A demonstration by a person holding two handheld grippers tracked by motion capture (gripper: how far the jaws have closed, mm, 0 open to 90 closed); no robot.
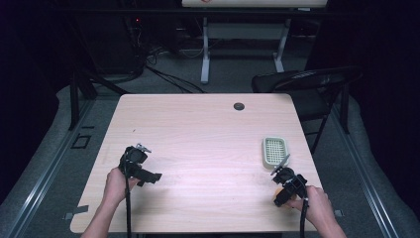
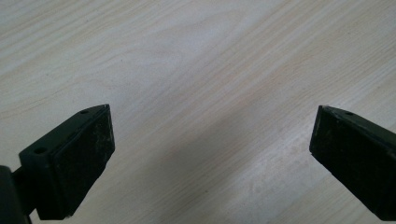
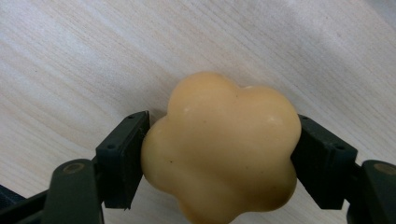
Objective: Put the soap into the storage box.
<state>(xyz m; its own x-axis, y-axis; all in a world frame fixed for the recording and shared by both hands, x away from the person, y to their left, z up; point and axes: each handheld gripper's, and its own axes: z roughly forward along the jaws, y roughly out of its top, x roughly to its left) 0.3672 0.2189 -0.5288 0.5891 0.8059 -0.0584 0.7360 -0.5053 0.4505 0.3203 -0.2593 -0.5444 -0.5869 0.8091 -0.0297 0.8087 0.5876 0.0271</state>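
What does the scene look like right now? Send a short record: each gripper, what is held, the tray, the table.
left gripper: open, nothing between the jaws, above bare wood
right gripper: shut on the yellow flower-shaped piece
yellow flower-shaped piece: lobed, smooth, pads pressing on two opposite sides, near the table's right front corner
slotted tray: pale green, empty, just beyond the right gripper
table: light wood, a small dark round cap near its far edge
chair: black, beyond the table's far right corner
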